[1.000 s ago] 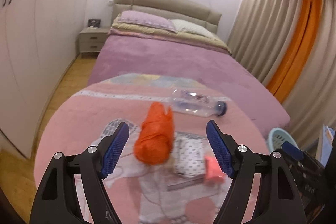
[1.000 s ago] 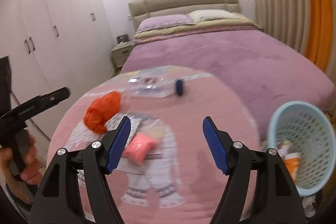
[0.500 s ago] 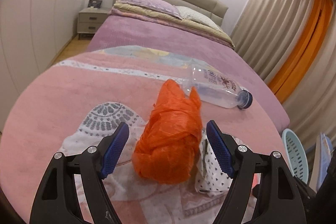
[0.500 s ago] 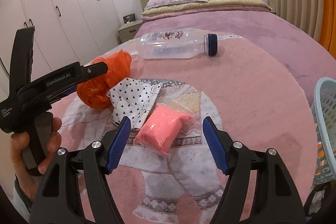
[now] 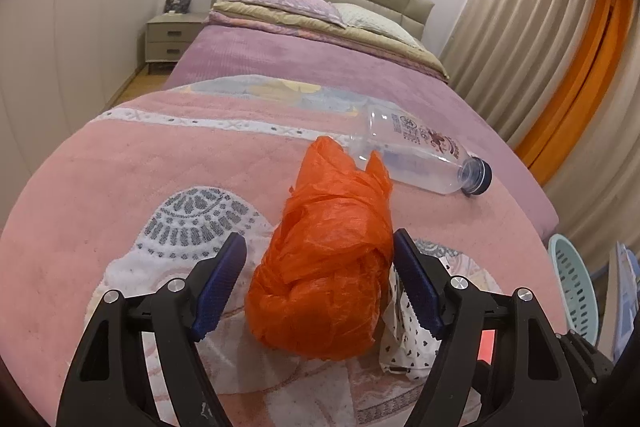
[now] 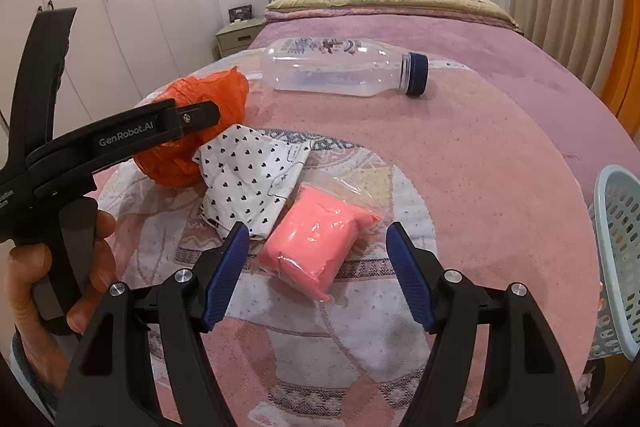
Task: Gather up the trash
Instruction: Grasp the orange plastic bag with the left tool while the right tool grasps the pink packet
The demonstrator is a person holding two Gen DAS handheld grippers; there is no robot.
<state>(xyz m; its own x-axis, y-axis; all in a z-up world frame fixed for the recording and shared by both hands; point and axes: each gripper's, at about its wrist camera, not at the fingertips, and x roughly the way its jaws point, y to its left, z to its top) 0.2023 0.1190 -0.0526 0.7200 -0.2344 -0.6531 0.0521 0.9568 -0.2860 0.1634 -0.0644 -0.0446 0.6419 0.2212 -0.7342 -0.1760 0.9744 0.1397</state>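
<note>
A crumpled orange plastic bag [image 5: 328, 259] lies on the pink blanket, between the open jaws of my left gripper [image 5: 320, 267]; the right pad touches or nearly touches it. It also shows in the right wrist view [image 6: 192, 131]. My right gripper [image 6: 316, 259] is open around a pink packet in clear wrap [image 6: 316, 243]. A white heart-print wrapper [image 6: 252, 179] lies between bag and packet. A clear plastic bottle with a dark blue cap [image 6: 344, 73] lies on its side further back.
A light blue mesh basket [image 6: 618, 259] stands off the bed's right edge, also in the left wrist view [image 5: 572, 287]. The pink blanket [image 6: 480, 167] covers the foot of a purple bed. Wardrobes and a nightstand [image 5: 172, 41] are at left.
Both grippers have moved forward and down to the blanket. The orange bag now sits between the left jaws and the pink packet between the right jaws. Both stay open.
</note>
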